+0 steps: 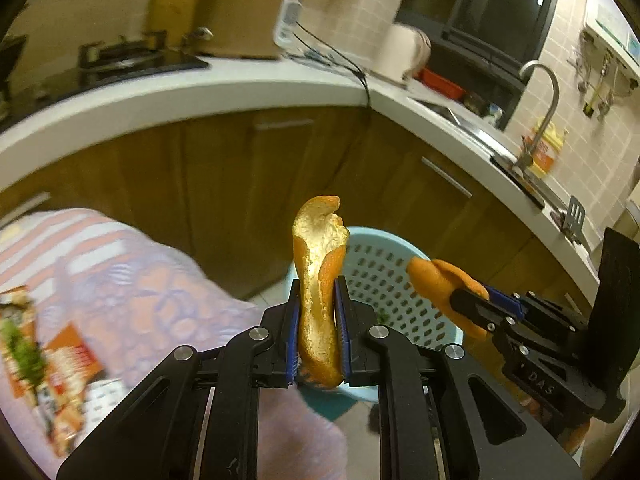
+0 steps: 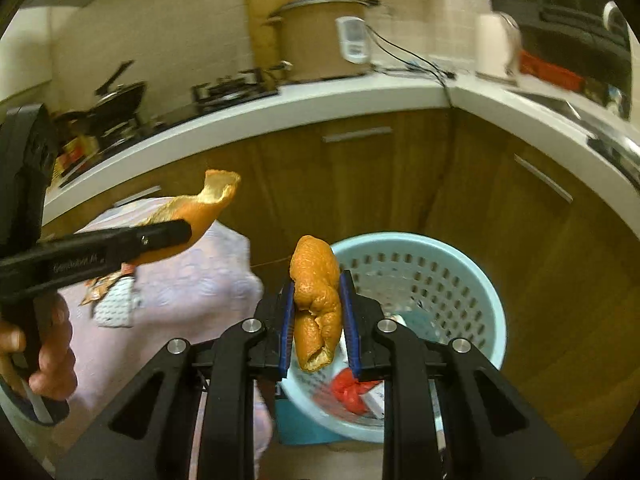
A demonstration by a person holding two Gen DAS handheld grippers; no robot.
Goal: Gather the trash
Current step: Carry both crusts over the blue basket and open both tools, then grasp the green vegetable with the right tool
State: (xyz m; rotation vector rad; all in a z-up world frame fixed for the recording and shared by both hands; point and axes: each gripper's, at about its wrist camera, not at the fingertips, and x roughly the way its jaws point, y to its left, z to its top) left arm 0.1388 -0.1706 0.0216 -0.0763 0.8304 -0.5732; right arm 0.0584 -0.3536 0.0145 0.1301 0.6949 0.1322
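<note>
My left gripper (image 1: 318,292) is shut on a long orange peel (image 1: 318,264), pith side facing the camera; it also shows in the right wrist view (image 2: 200,204). My right gripper (image 2: 318,280) is shut on a curled orange peel (image 2: 316,280), which also shows in the left wrist view (image 1: 440,280). Both are held in the air just short of a light blue perforated trash basket (image 2: 472,280) on the floor, which also shows in the left wrist view (image 1: 384,264). A red wrapper (image 2: 348,392) and other scraps lie inside it.
A table under a pink patterned cloth (image 1: 140,280) stands at left, with snack packets (image 1: 52,360) on it. A white countertop (image 2: 320,104) over brown cabinets curves behind, with a large pot (image 2: 320,36), a stove (image 2: 232,88), a kettle (image 1: 404,52) and a sink tap (image 1: 540,100).
</note>
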